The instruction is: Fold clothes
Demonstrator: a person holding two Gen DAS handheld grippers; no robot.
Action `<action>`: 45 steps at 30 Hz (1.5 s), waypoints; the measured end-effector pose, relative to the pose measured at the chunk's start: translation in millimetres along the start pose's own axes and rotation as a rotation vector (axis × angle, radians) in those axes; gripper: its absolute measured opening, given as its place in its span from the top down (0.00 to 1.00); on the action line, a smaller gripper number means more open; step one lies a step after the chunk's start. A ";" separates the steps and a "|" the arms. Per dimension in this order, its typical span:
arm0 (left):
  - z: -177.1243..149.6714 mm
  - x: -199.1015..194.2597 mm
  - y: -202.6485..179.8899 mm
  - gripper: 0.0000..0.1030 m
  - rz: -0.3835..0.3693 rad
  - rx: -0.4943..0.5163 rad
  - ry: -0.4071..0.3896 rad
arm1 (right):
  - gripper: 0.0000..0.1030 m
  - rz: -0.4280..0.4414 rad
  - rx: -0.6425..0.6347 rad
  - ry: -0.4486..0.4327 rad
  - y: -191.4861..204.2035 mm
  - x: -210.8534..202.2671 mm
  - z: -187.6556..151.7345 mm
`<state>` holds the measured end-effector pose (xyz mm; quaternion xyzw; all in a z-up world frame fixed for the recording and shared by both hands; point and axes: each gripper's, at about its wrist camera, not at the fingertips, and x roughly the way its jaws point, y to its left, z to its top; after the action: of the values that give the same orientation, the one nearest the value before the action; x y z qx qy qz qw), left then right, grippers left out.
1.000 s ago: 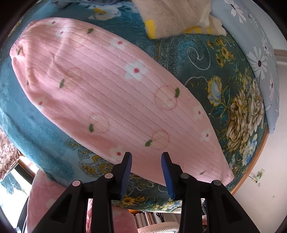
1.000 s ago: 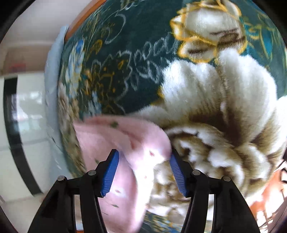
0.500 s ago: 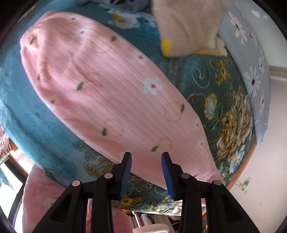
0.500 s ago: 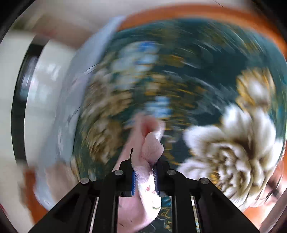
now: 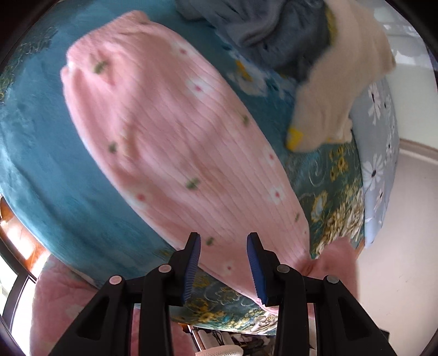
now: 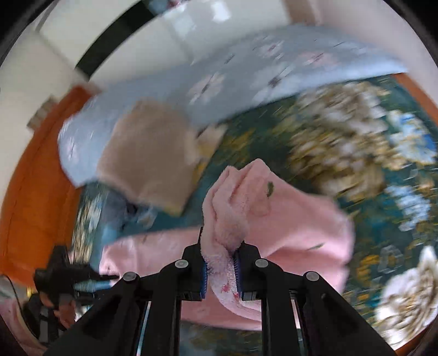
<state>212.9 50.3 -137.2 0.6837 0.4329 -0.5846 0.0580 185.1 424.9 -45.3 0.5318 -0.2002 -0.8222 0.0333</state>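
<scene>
A long pink fleece garment (image 5: 175, 142) with small flowers lies stretched across the teal floral blanket (image 5: 41, 153) on the bed. My left gripper (image 5: 224, 267) is open and empty, hovering over the garment's near edge. My right gripper (image 6: 220, 269) is shut on the pink garment's end (image 6: 232, 202), which bunches up between the blue pads and is lifted off the blanket. That lifted end also shows at the lower right of the left wrist view (image 5: 336, 260). The left gripper shows small at the lower left of the right wrist view (image 6: 74, 279).
A beige fleece item (image 5: 342, 82) and a grey-blue garment (image 5: 262, 24) lie at the far side of the bed. A pale blue daisy-print sheet (image 5: 380, 153) lines the bed's right edge. An orange wooden headboard (image 6: 35, 191) stands behind. Another pink cloth (image 5: 60, 301) lies below the bed's near edge.
My right gripper closed on the garment's end and lifted it, swinging toward the bed's middle. My left gripper stayed open and drew back, showing more of the garment.
</scene>
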 end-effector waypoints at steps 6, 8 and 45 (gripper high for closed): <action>20.8 -9.9 28.7 0.57 -0.026 0.003 0.005 | 0.84 -0.065 -0.101 0.233 56.1 93.3 -55.4; 24.1 -5.3 29.0 0.53 -0.034 0.018 0.012 | 0.84 -0.064 -0.150 0.247 69.6 99.3 -63.0; -43.1 147.4 -203.1 0.95 0.138 0.887 0.074 | 0.66 0.022 0.874 0.326 -245.4 105.8 2.0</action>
<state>102.7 278.4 -162.4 0.6901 0.0953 -0.6837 -0.2173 176.4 622.4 -225.1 0.6162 -0.5258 -0.5659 -0.1539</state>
